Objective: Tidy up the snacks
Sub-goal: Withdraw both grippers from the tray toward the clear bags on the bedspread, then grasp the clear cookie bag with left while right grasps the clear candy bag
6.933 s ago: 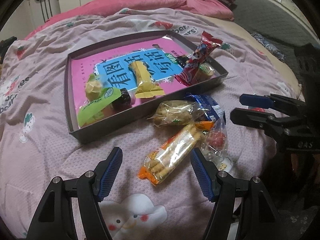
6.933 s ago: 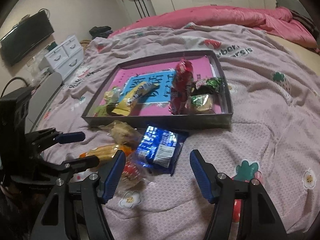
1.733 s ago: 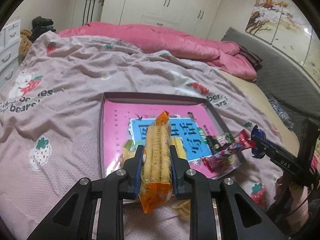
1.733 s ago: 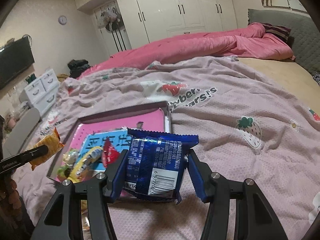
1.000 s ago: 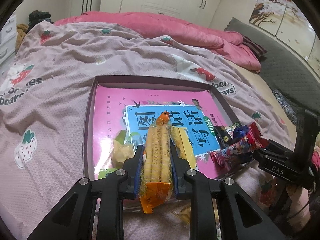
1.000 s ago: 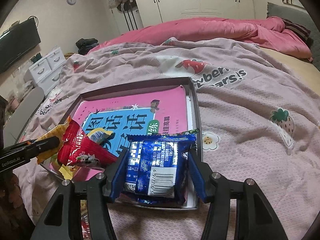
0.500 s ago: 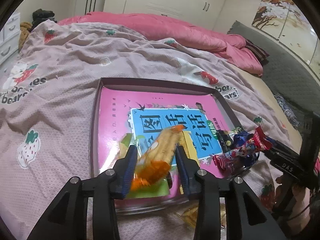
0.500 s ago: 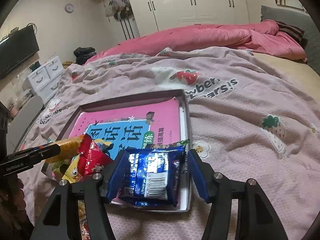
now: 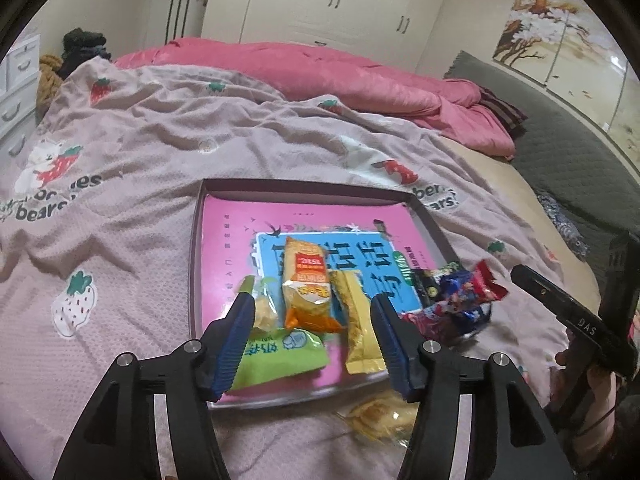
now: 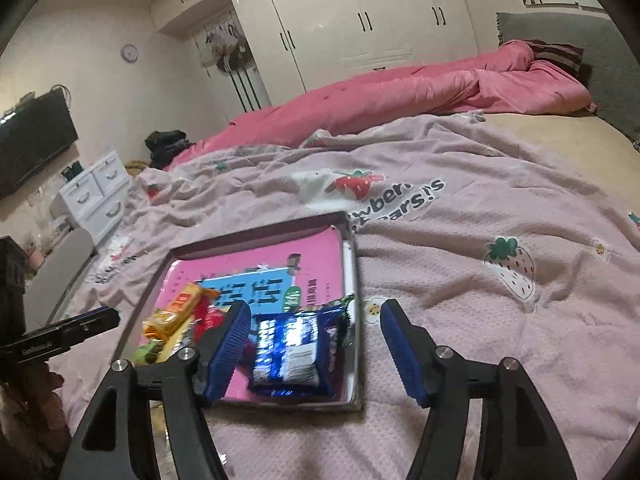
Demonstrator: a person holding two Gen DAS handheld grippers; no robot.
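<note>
A shallow dark tray with a pink book as its floor lies on the bed. My left gripper is open above its near edge; the orange biscuit pack lies free in the tray beside a yellow bar and a green pack. My right gripper is open over the tray's near right corner; the blue cookie pack lies in the tray between its fingers. A red pack sits at the tray's right side.
A clear bag of snacks lies on the lilac strawberry blanket just outside the tray's near edge. A pink duvet lies across the far bed. White drawers stand at the left.
Both grippers have opened. The orange biscuit pack dropped from the left gripper into the tray, and the blue cookie pack left the right gripper and now lies in the tray.
</note>
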